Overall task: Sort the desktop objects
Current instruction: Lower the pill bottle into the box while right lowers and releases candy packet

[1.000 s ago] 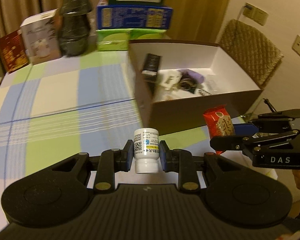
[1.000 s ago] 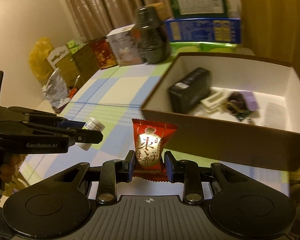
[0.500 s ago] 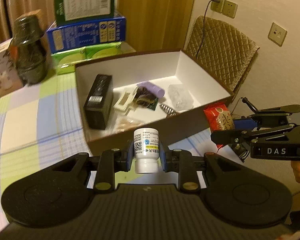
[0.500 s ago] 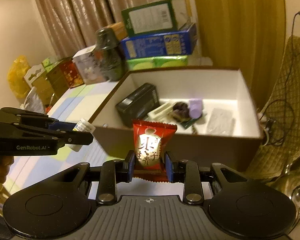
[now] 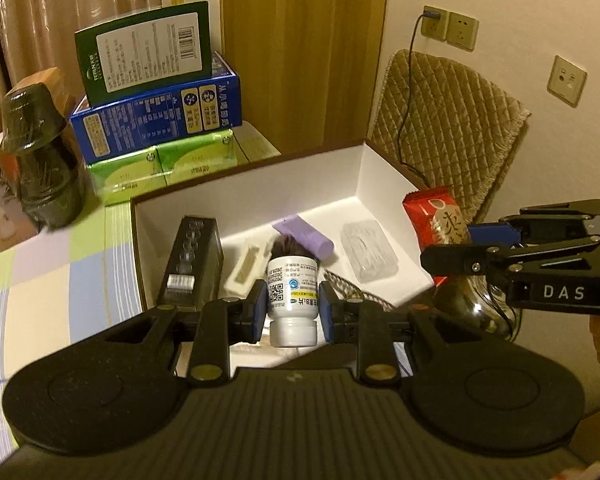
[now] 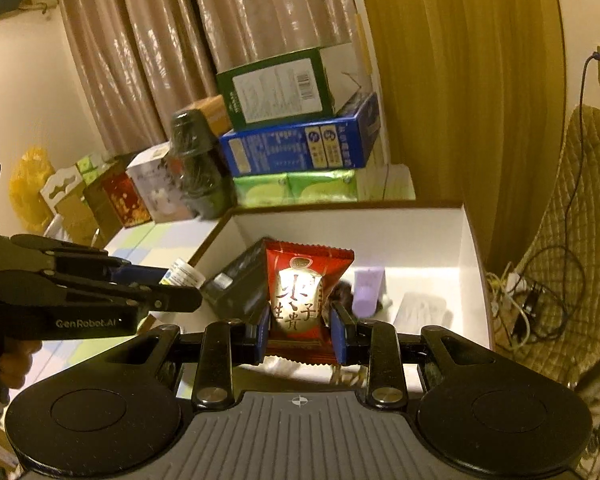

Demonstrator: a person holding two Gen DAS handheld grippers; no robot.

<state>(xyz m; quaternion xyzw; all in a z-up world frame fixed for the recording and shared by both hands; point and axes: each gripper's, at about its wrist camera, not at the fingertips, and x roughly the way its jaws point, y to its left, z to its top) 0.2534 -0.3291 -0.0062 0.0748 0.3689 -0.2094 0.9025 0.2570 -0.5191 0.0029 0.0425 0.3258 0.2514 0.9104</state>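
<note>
Ahead of the left tongs the open box lay crowded along its left and middle floor: black case, white tray, purple tube. Bare white floor showed toward the far right corner, past the clear packet. The right tongs hung close on the right. Stacked cartons walled off the far left.

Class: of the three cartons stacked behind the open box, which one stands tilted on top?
The green carton with the white barcode label; it leans on the blue carton, which lies flat on the lime-green carton.
</note>
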